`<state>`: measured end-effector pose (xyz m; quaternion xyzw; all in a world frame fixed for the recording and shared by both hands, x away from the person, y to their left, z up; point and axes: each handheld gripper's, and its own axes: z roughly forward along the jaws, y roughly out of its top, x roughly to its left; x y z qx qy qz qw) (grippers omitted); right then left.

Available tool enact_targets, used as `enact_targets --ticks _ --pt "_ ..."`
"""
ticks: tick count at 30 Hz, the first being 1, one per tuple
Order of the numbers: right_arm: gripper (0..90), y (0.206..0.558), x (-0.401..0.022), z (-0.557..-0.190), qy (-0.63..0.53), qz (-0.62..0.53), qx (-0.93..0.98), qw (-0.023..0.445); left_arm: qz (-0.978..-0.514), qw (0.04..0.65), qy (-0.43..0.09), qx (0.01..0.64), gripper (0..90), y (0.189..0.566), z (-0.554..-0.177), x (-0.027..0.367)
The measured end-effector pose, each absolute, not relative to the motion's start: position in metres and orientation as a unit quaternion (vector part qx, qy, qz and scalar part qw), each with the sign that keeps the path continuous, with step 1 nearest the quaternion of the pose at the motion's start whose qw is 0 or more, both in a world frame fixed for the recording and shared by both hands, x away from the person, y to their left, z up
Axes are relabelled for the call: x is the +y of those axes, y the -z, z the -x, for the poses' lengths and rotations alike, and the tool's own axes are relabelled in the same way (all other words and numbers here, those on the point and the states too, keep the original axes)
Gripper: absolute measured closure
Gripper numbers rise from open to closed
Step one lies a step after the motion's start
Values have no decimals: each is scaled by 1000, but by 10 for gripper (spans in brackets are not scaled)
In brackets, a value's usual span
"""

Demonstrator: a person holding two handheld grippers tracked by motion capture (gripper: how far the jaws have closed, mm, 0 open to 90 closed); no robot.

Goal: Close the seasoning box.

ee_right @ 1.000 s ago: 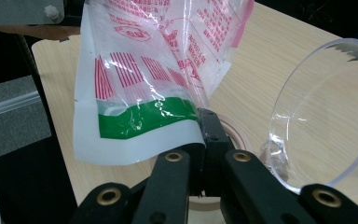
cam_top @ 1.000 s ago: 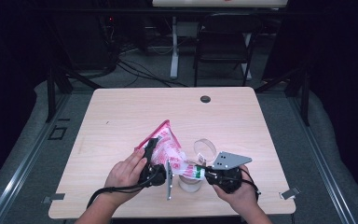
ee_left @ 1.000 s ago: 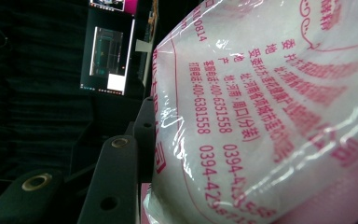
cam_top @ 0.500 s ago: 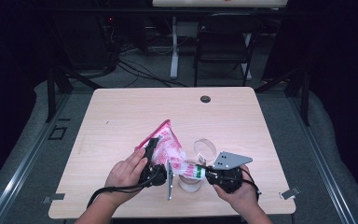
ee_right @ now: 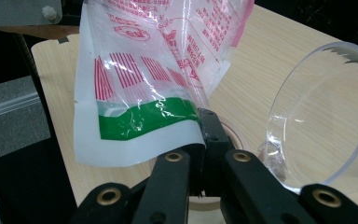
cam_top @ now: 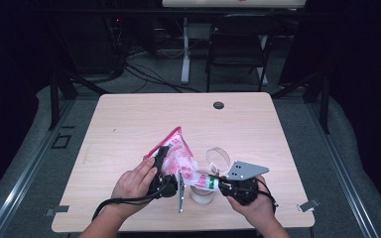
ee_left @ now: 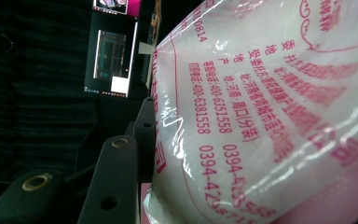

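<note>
A clear plastic bag (cam_top: 178, 153) with pink and red print and a green band is held up over the table's near edge between both grippers. My left gripper (cam_top: 162, 162) grips the bag's body from the left; in the left gripper view the bag (ee_left: 261, 116) bulges against one black finger (ee_left: 116, 182) and hides the other. My right gripper (cam_top: 213, 184) is shut on the bag's lower edge, and its closed jaws (ee_right: 203, 126) pinch the bag (ee_right: 144, 84) just beside the green band. A clear round jar (cam_top: 220, 159) lies on its side right of the bag (ee_right: 326, 116).
A round, pale container (cam_top: 202, 194) stands on the wooden table (cam_top: 129, 119) under the bag's lower end. A dark grommet hole (cam_top: 219, 105) sits near the far edge. A black chair (cam_top: 238, 44) and cables are on the floor beyond the table.
</note>
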<state>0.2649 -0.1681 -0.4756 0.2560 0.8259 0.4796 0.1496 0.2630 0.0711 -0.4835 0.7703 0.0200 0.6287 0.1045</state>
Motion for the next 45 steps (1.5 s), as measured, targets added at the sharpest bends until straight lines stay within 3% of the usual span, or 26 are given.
enact_targets --ticks 45 --pt "900 478 -172 -266 -475 -261 827 150 -765 98 -637 5 610 481 -263 66"
